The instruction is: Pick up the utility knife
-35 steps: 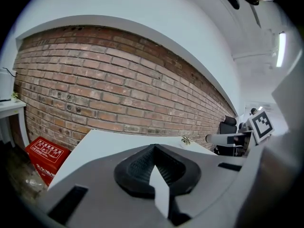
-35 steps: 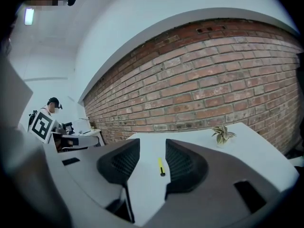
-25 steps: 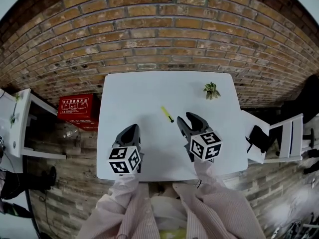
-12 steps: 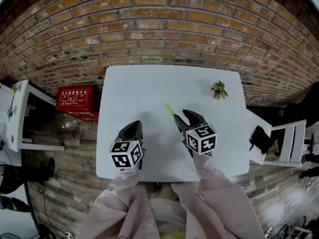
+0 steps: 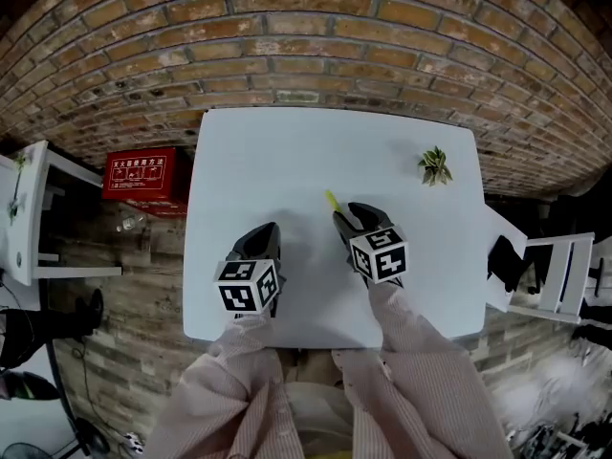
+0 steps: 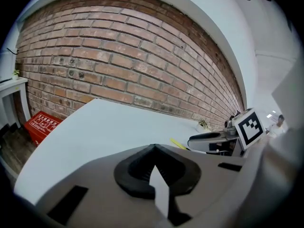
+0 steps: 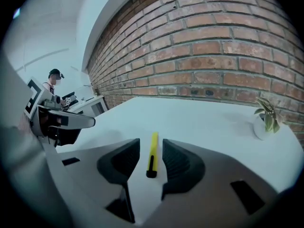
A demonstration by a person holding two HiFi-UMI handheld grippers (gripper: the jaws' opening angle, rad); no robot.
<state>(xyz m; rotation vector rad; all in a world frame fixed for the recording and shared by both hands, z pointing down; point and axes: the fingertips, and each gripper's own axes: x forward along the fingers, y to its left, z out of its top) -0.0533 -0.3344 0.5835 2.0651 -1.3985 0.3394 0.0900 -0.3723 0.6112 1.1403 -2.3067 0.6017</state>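
The utility knife (image 7: 153, 148) is slim and yellow with a black near end, and it lies flat on the white table (image 5: 287, 161). My right gripper (image 7: 151, 159) is open and low over the table, one jaw on each side of the knife's black end, with a small gap to each. In the head view only the knife's yellow far tip (image 5: 331, 199) shows ahead of the right gripper (image 5: 348, 218). My left gripper (image 5: 262, 240) hovers at the table's near left with its jaws shut on nothing. The left gripper view shows the knife (image 6: 178, 144) beside the right gripper (image 6: 209, 140).
A small potted plant (image 5: 435, 165) stands at the table's far right corner. A brick wall (image 5: 306, 46) runs behind the table. A red box (image 5: 142, 176) sits on the floor to the left, white shelving (image 5: 24, 218) beyond it, and a white chair (image 5: 555, 266) to the right.
My right gripper has moved forward to the knife and now straddles its near end. The left gripper has stayed at the near left, shut.
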